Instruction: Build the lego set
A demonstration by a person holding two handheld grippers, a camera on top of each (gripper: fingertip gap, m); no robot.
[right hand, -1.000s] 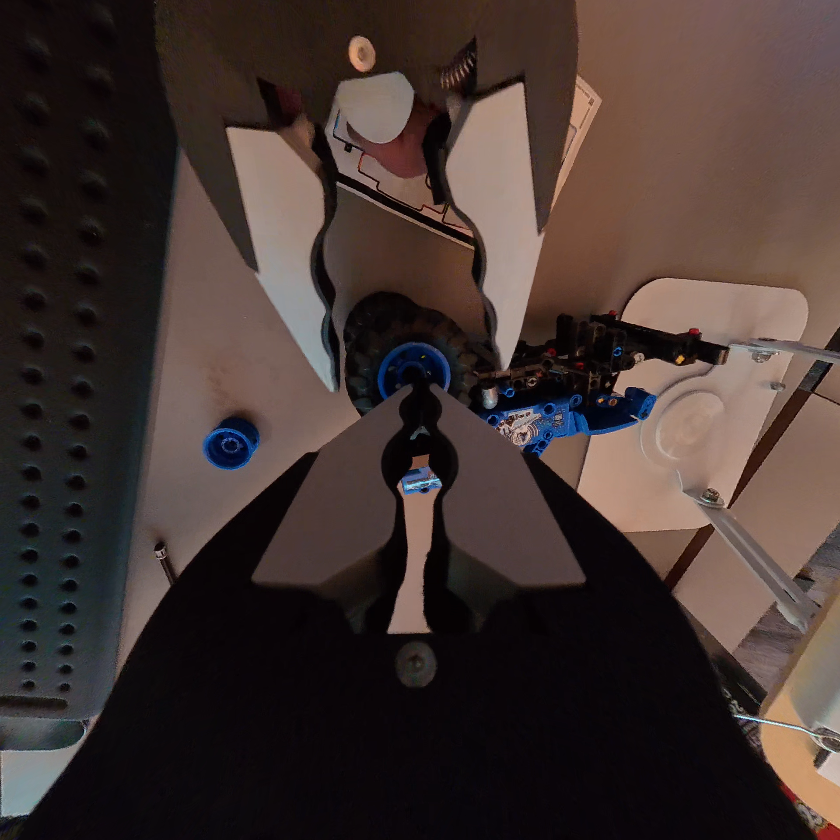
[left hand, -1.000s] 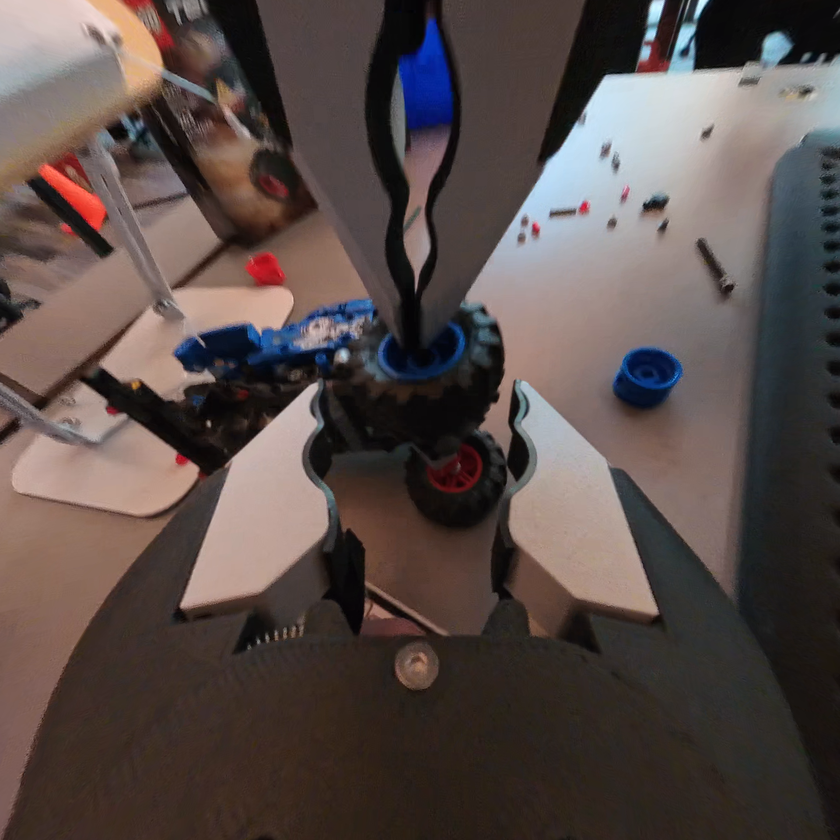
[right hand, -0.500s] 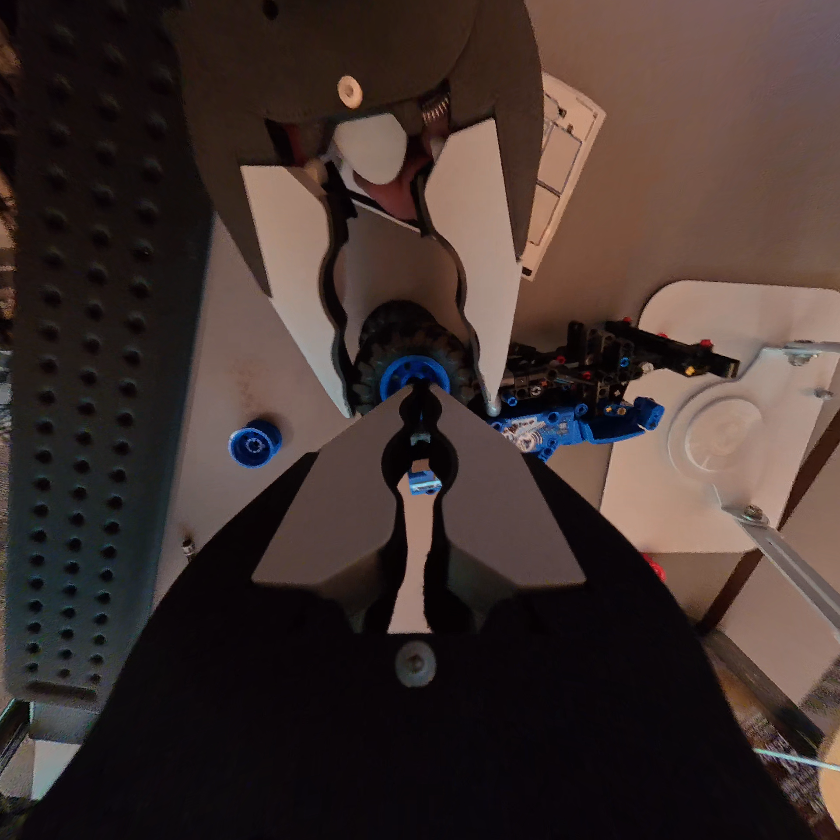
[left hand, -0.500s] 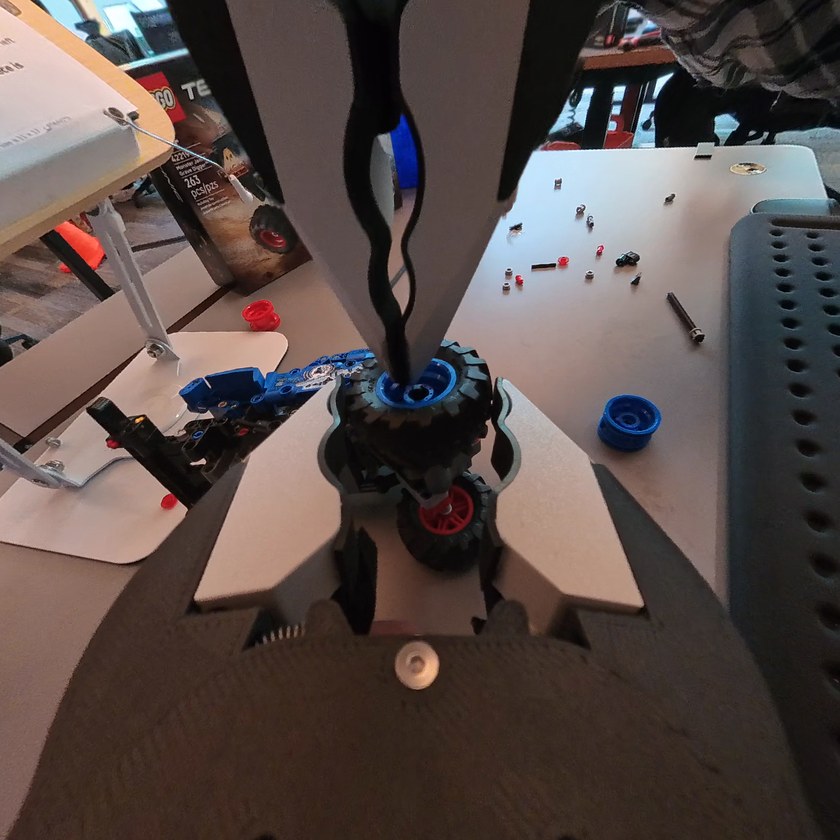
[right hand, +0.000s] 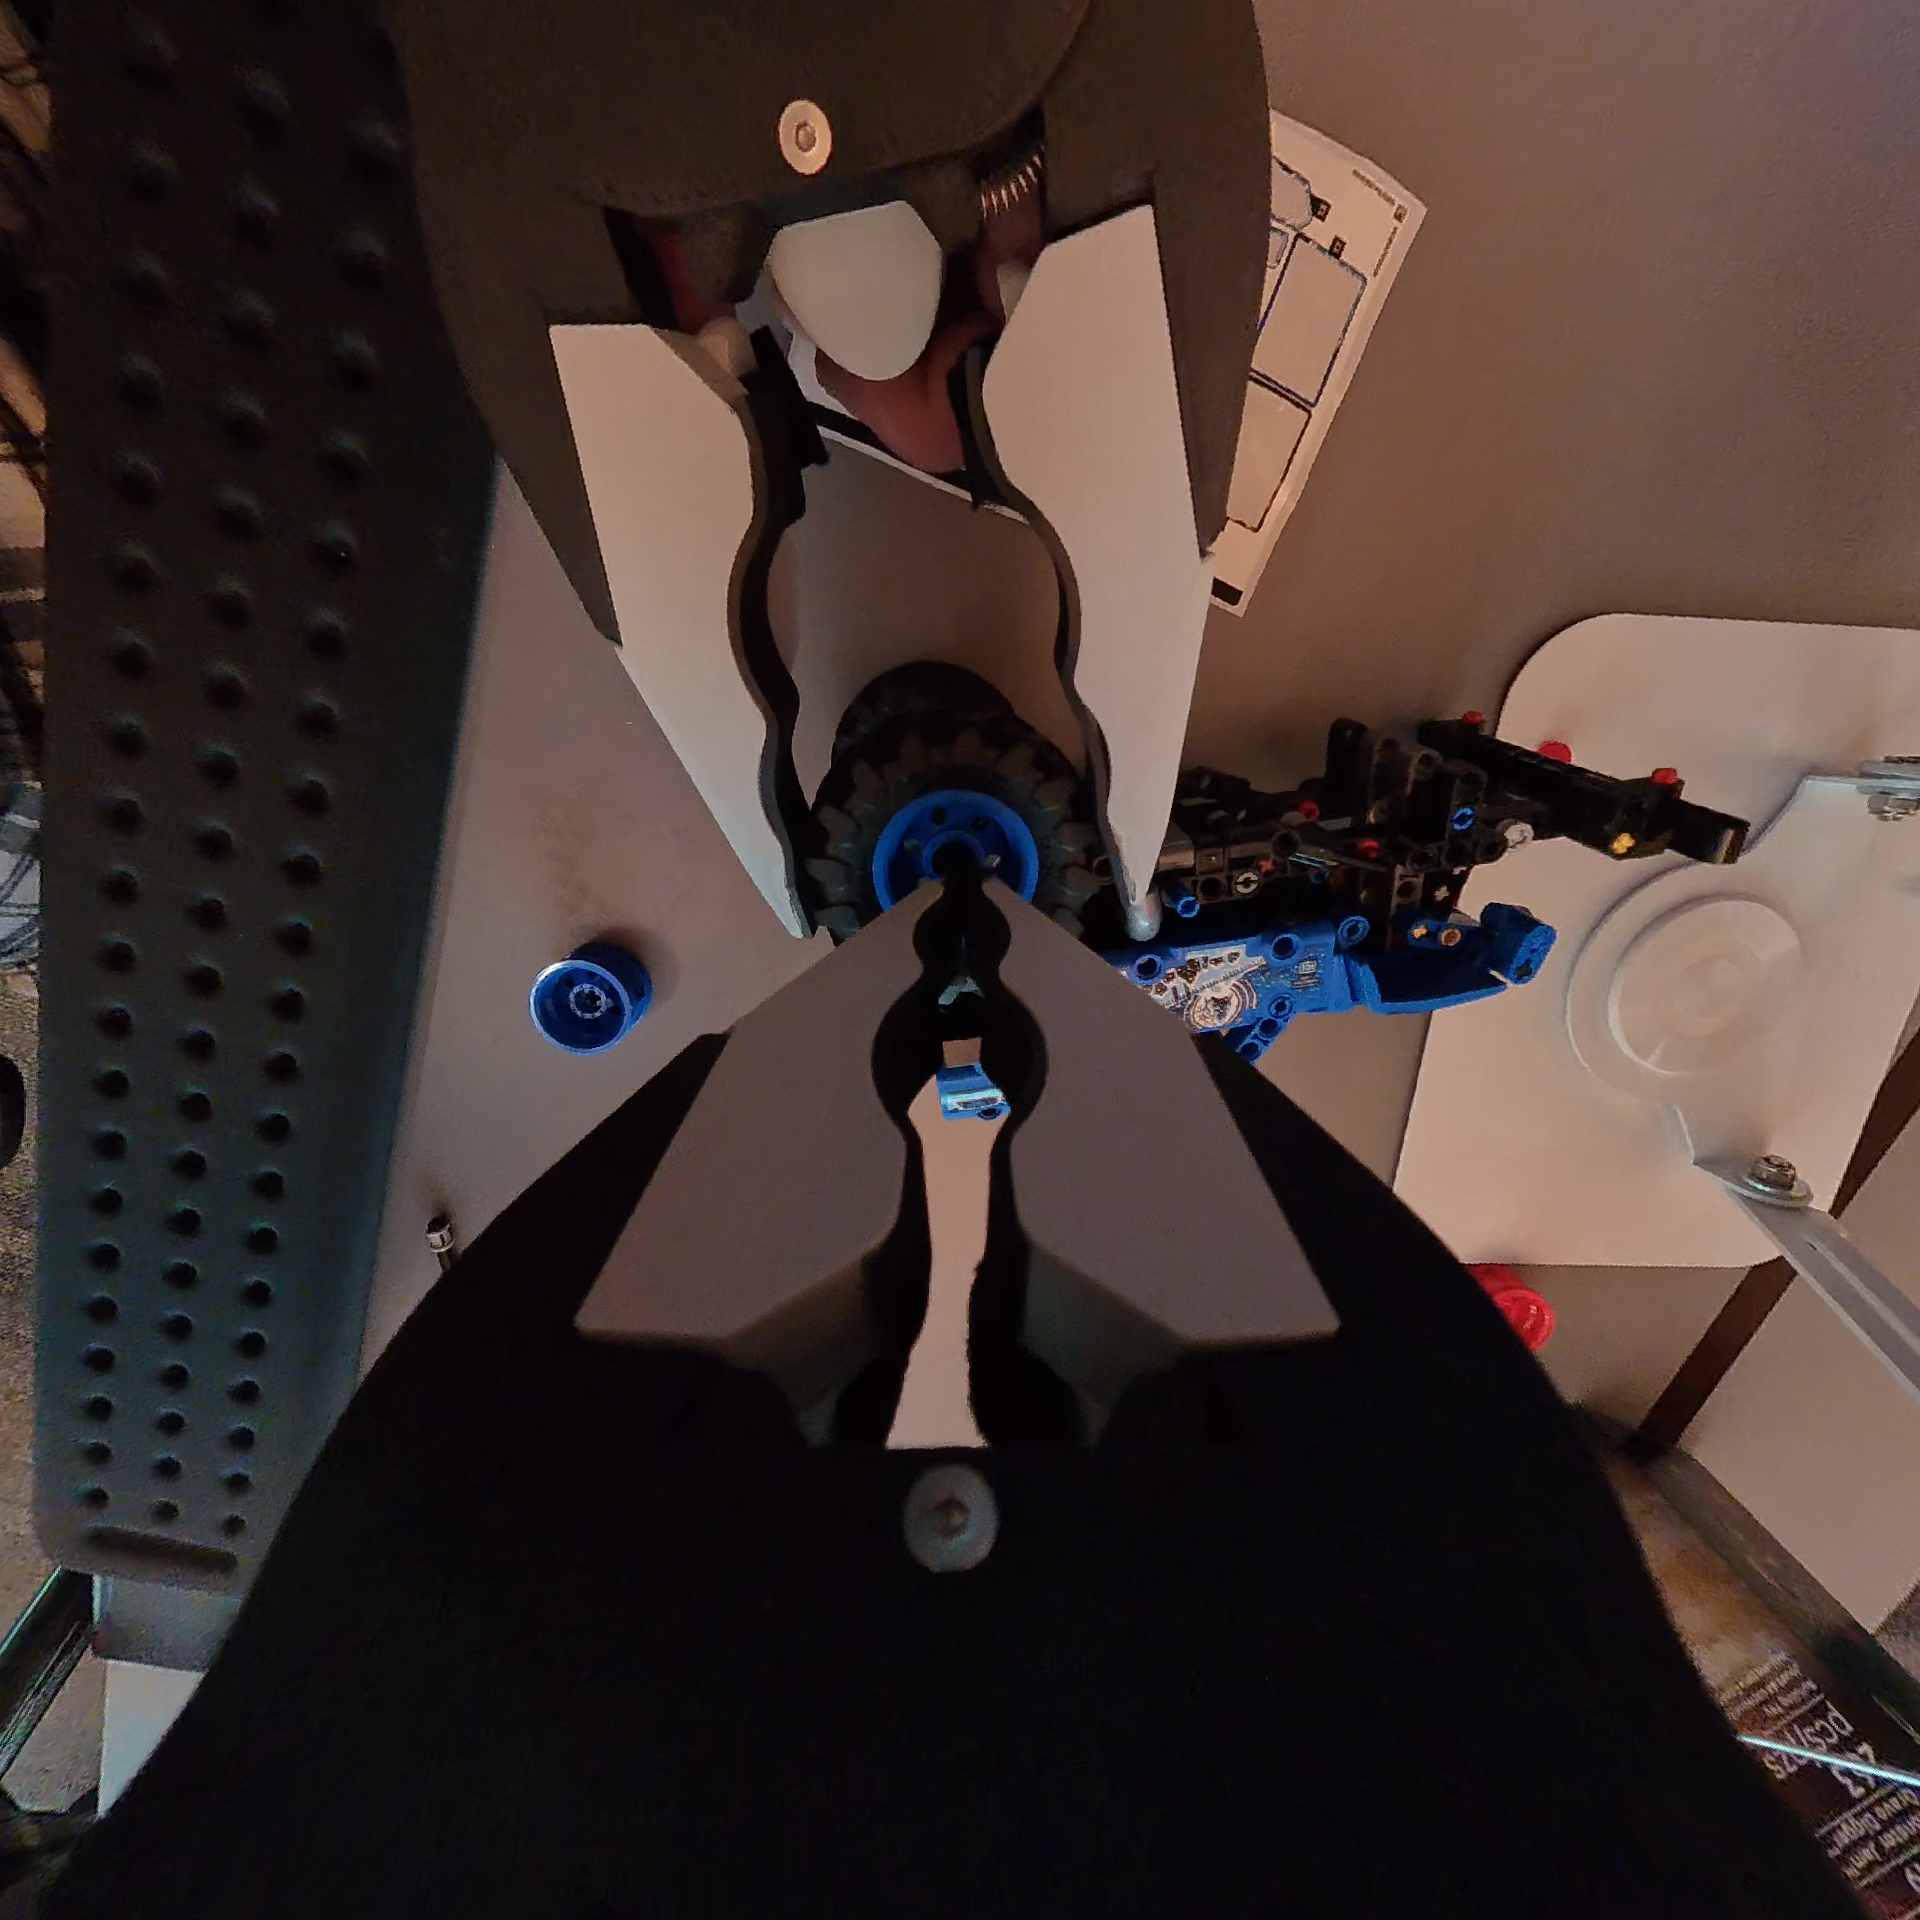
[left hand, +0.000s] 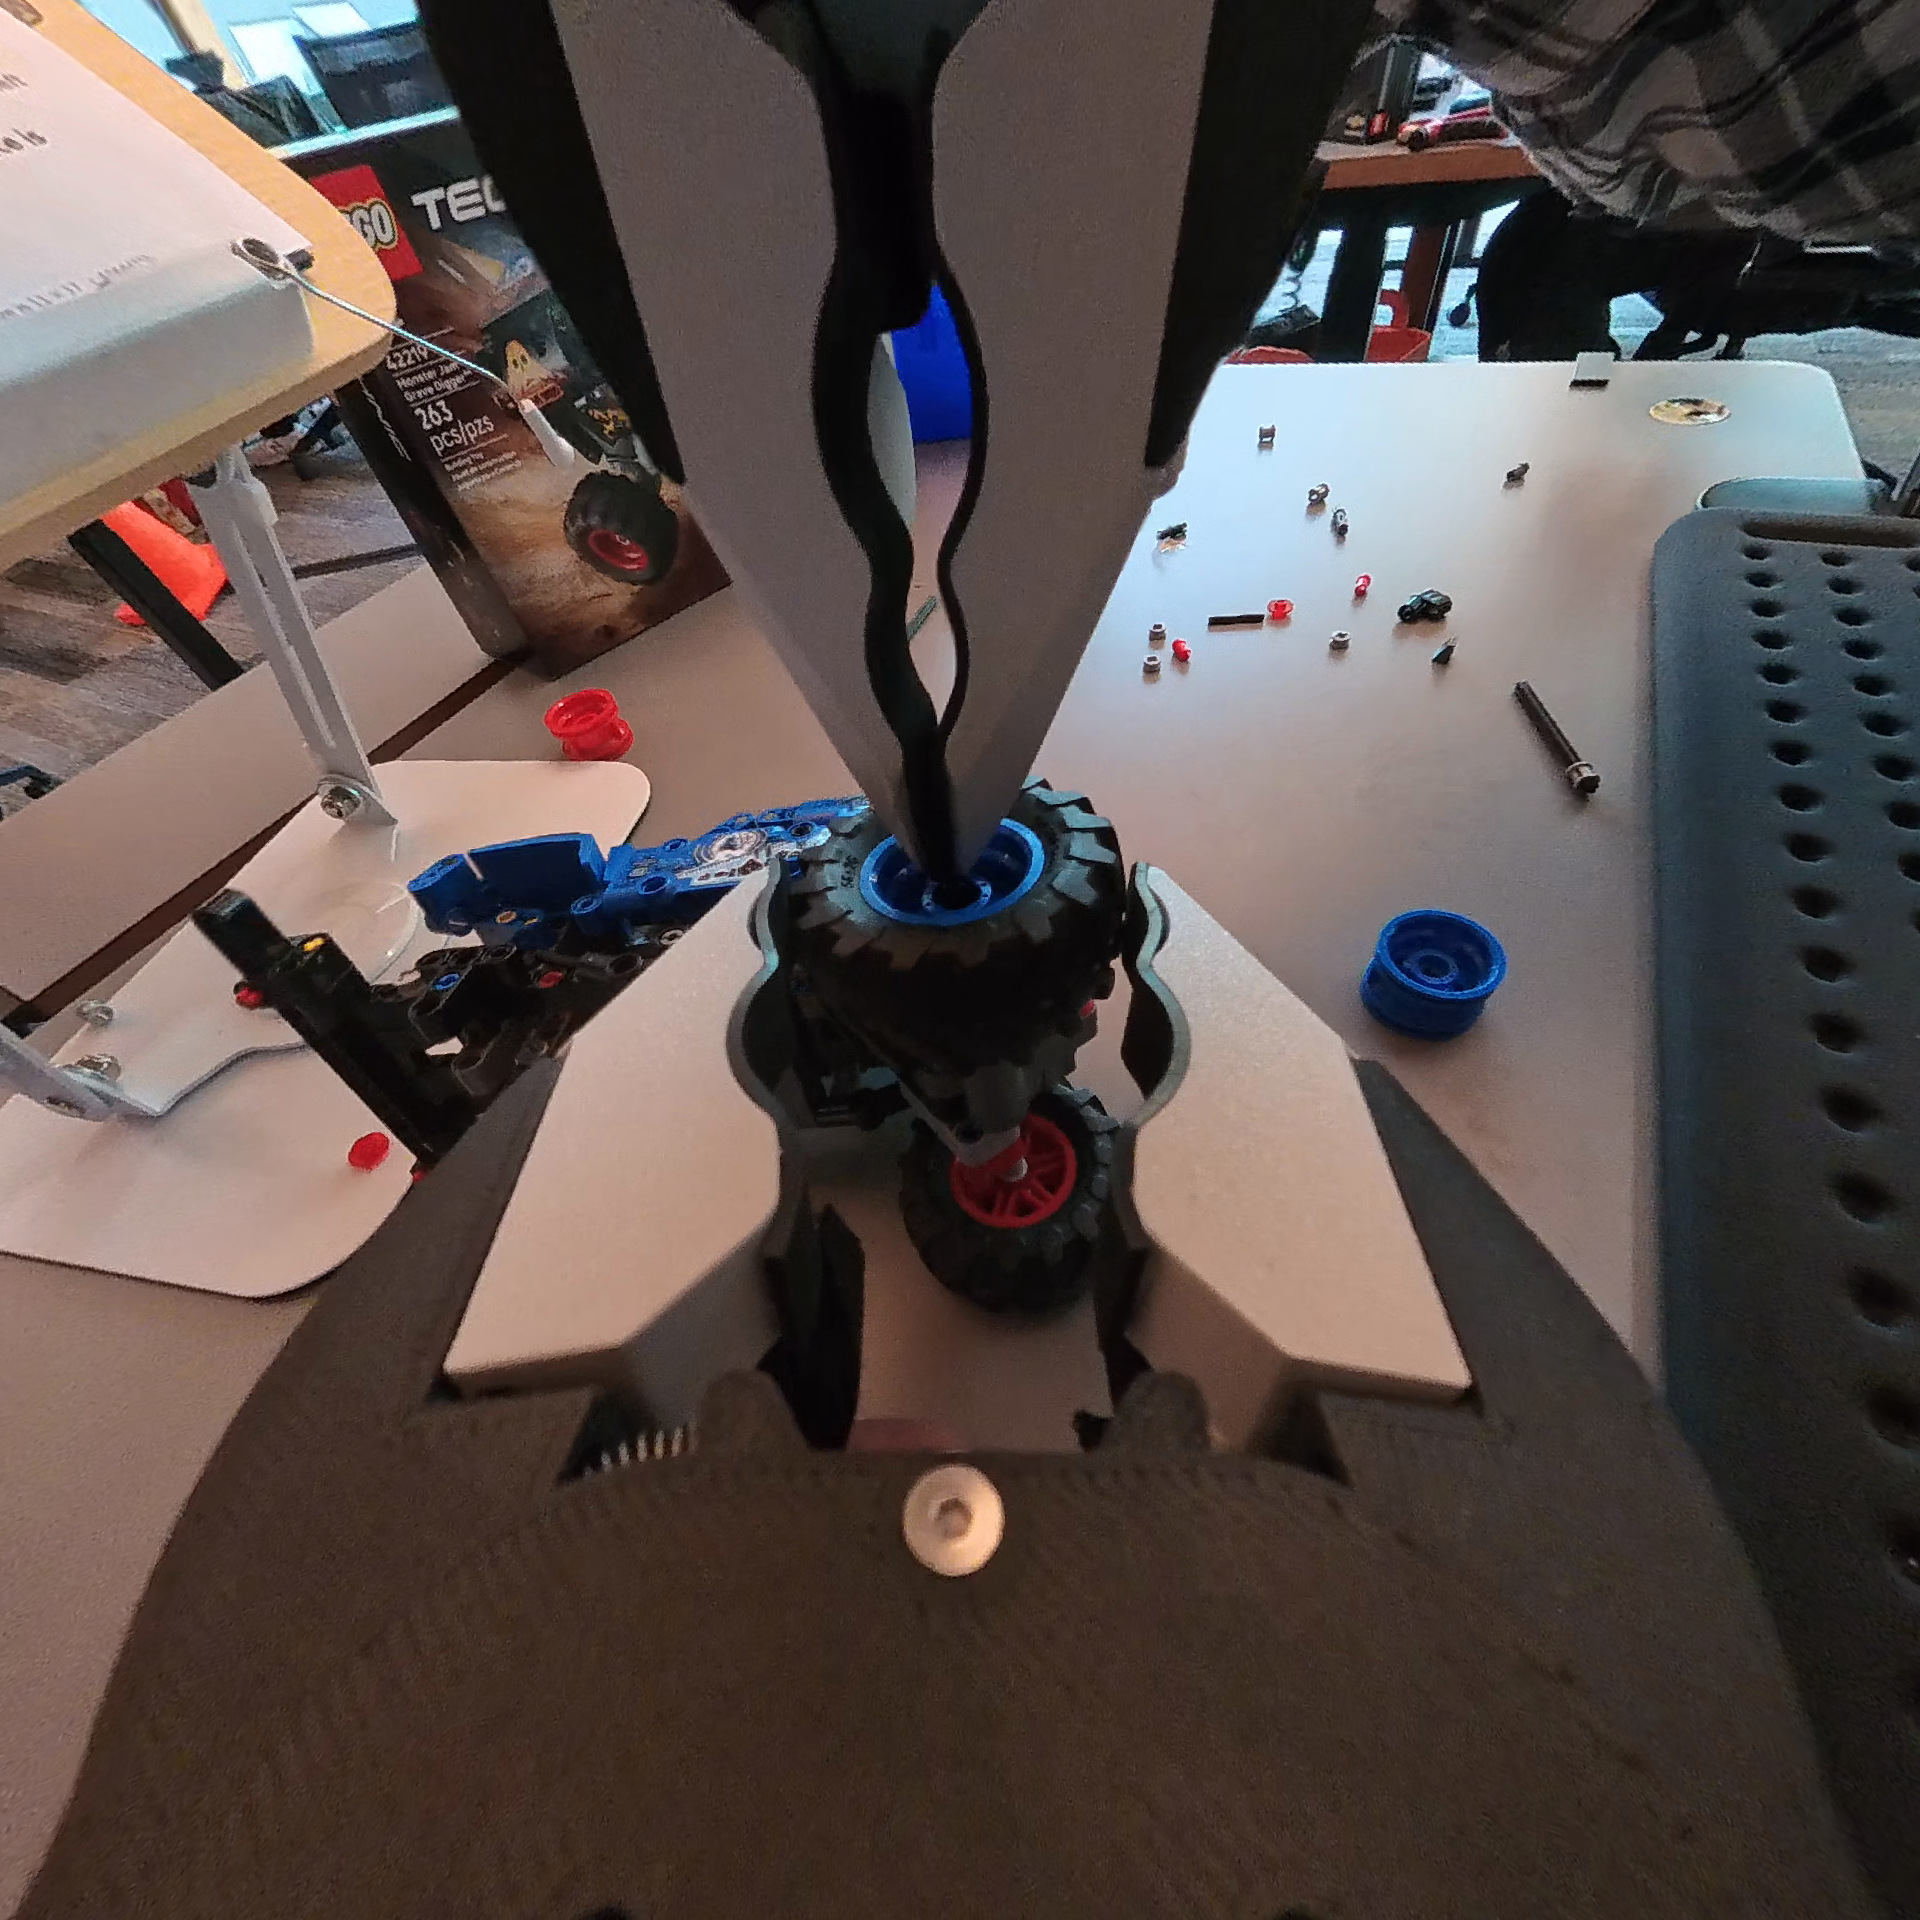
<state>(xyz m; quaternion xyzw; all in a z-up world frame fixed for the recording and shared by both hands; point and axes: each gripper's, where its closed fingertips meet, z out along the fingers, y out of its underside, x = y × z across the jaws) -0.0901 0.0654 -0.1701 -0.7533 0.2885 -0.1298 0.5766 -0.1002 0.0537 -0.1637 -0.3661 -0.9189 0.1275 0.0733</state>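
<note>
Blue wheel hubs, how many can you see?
2. One blue hub sits inside the black tyre between the left gripper's jaws. One bare blue hub lies alone on the table. More may be hidden.

Table [left hand: 1299, 790]: pale grey top. Laid directly on it are a loose blue wheel hub [left hand: 1432, 972], a red wheel hub [left hand: 588, 722], a black axle pin [left hand: 1555, 738], and scattered small red, grey and black pins [left hand: 1280, 613] toward the far side. A white stand base [left hand: 208, 1174] is set at one side, a boxed set carton [left hand: 520, 488] is stood behind it, and a dark perforated mat [left hand: 1797, 935] is laid along the opposite edge. A printed instruction sheet [right hand: 1320, 343] is seen flat on the top.
</note>
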